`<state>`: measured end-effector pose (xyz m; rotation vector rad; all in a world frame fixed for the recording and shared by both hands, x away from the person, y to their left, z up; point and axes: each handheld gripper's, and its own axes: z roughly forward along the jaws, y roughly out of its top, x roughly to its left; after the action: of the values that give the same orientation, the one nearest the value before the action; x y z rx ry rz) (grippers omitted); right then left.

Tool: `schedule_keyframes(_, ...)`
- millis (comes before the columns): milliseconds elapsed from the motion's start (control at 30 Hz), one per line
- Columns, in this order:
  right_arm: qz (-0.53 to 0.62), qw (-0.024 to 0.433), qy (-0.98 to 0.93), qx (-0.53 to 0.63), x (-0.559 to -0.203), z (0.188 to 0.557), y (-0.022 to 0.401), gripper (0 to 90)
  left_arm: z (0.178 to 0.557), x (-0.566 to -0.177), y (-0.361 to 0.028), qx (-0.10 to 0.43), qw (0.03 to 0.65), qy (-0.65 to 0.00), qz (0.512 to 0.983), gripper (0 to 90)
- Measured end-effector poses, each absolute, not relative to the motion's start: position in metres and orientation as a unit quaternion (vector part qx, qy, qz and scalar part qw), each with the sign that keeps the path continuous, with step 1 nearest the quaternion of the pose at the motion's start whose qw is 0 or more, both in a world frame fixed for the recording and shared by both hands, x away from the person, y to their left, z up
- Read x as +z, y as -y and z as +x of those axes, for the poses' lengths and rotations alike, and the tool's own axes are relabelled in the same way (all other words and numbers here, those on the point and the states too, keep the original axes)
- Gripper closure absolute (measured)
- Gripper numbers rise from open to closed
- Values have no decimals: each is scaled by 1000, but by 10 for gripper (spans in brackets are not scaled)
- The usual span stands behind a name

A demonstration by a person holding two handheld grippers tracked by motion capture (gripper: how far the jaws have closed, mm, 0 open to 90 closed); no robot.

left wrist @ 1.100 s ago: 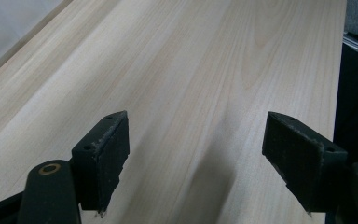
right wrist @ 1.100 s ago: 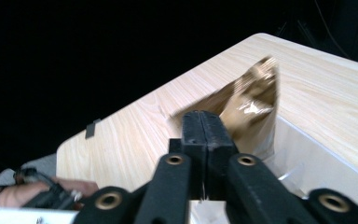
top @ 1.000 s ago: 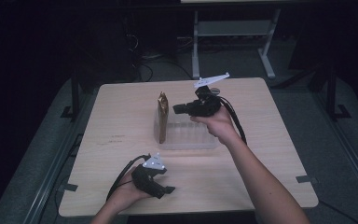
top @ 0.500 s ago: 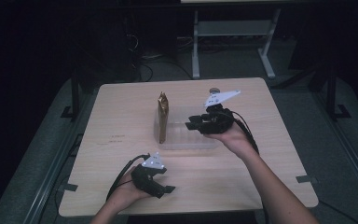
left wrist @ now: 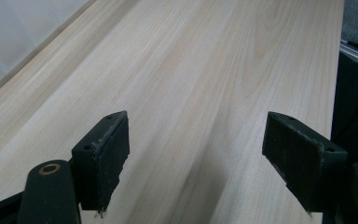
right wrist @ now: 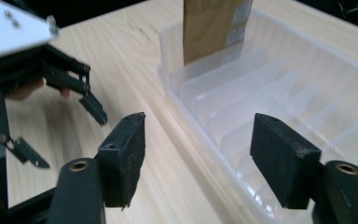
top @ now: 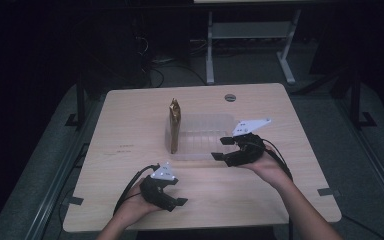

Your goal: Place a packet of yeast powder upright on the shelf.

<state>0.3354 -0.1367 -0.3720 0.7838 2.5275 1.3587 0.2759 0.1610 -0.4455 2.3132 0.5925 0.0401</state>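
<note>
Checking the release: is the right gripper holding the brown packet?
No; the right gripper has open fingers with nothing between them, and the brown packet stands apart in the clear tray.

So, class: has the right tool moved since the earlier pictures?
Yes. The right tool, jaws just opening and empty, came back toward the person, from beside the brown packet to the clear tray's near edge.

Brown packet top cut off; clear tray far end cropped.

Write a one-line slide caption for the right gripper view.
Open right claw poised at the near wall of a clear slotted tray holding an upright brown packet, the left claw across the wooden table.
</note>
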Motion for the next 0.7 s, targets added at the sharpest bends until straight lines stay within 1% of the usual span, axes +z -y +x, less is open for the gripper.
schedule_keyframes(233, 268, 94, -851, 441, -387, 322, 148, 276, 276, -445, -161, 16, 367, -229, 901, 225)
schedule_keyframes(267, 267, 103, -853, 437, -391, 317, 152, 264, 275, -445, -161, 18, 369, -230, 900, 225)
schedule_keyframes(700, 291, 113, -856, 412, -420, 298, 175, 171, 274, -445, -160, 15, 366, -227, 902, 225)
